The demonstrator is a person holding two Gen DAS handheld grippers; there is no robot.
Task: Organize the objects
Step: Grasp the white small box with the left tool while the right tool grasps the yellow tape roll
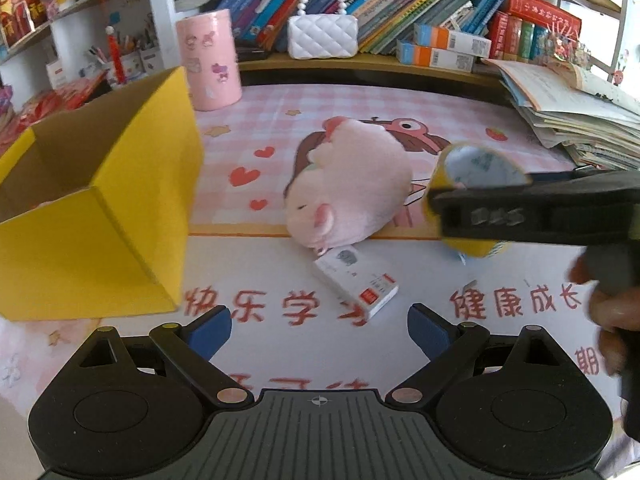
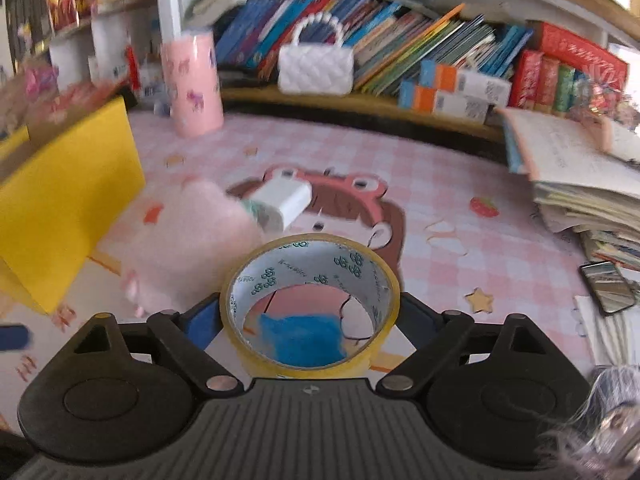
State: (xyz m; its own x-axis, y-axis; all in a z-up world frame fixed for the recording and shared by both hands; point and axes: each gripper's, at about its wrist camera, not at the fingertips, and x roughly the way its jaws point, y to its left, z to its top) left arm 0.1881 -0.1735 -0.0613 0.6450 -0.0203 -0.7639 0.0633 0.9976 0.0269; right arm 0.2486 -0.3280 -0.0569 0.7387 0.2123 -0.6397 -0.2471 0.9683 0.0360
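Note:
My right gripper (image 2: pixel 310 320) is shut on a yellow tape roll (image 2: pixel 316 256), its blue pads pressing on the roll's two sides. In the left wrist view the same gripper (image 1: pixel 468 208) holds the tape roll (image 1: pixel 476 168) above the mat, right of a pink plush toy (image 1: pixel 348 176). A small white box (image 1: pixel 356 280) lies in front of the plush. An open yellow cardboard box (image 1: pixel 100 220) stands at the left. My left gripper (image 1: pixel 319 332) is open above the mat with nothing between its fingers. The right wrist view shows the plush (image 2: pixel 188 240), blurred, and the yellow box (image 2: pixel 68 200).
A pink cylinder (image 1: pixel 210 60) and a white quilted purse (image 1: pixel 322 36) stand at the back before a shelf of books. A stack of papers and books (image 1: pixel 580 112) fills the right side. A phone (image 2: pixel 608 288) lies at the right. A hand (image 1: pixel 612 312) grips the right tool.

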